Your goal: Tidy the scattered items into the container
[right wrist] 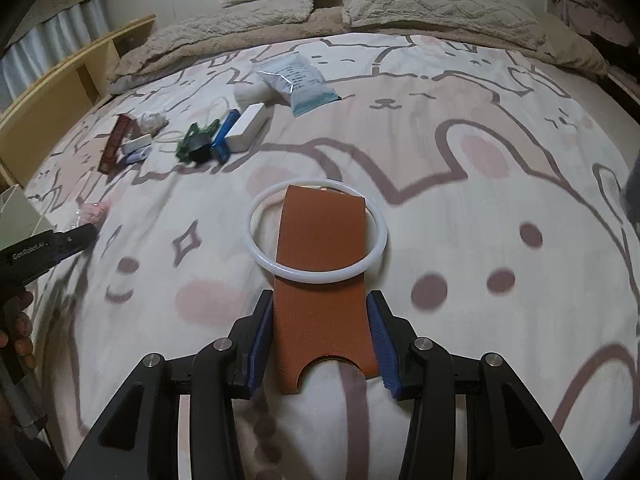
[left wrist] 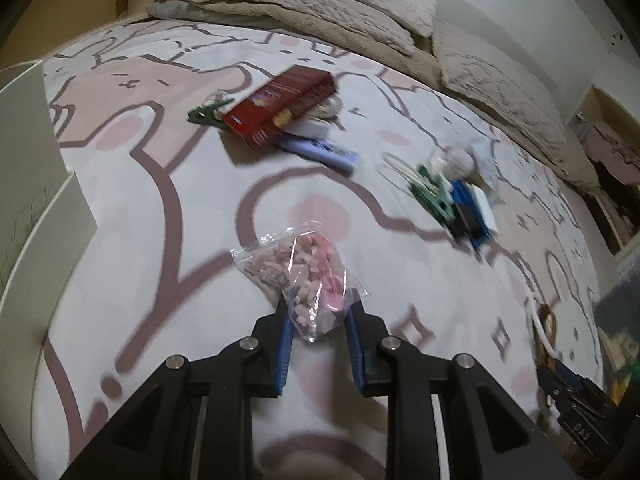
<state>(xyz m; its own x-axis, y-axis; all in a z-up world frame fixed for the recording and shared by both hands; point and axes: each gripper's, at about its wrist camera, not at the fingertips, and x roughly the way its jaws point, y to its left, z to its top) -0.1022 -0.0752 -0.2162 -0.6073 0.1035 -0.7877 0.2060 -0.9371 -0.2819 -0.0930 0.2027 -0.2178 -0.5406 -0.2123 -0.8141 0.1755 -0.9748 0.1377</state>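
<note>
1. While gripping a clear bag (left wrist: 306, 280) of pink bits, the left gripper (left wrist: 320, 308) is hanging over the bed sheet (left wrist: 160, 280); its blue pads (left wrist: 285, 344) are pinching the bag's lower corner, nearly together.
2. Right gripper (right wrist: 320, 300) is clamping a brown leather piece (right wrist: 324, 280) by its side edges, pads (right wrist: 380, 340) pressing both sides; a white ring (right wrist: 256, 208) is lying across the leather, one arc over it, the far arc passing behind.
3. Container (left wrist: 24, 128), pale and thin-walled, is showing at the left edge of the left view, beside the bed; nothing of its inside is showing.
4. Still lying scattered on the sheet: red box (left wrist: 280, 106), with a green clip (left wrist: 208, 112) just beside it and a pale purple flat item (left wrist: 320, 152) partly under it.
5. Second cluster is sitting farther right: another green clip (right wrist: 196, 138), a small black thing, a blue item (right wrist: 224, 136), and a white box (right wrist: 246, 128), all touching or nearly so.
6. Sealed white-and-blue packet (right wrist: 298, 80) is lying beyond that cluster, near the pillows (right wrist: 436, 0).
7. Left view is blurring at the edges.
</note>
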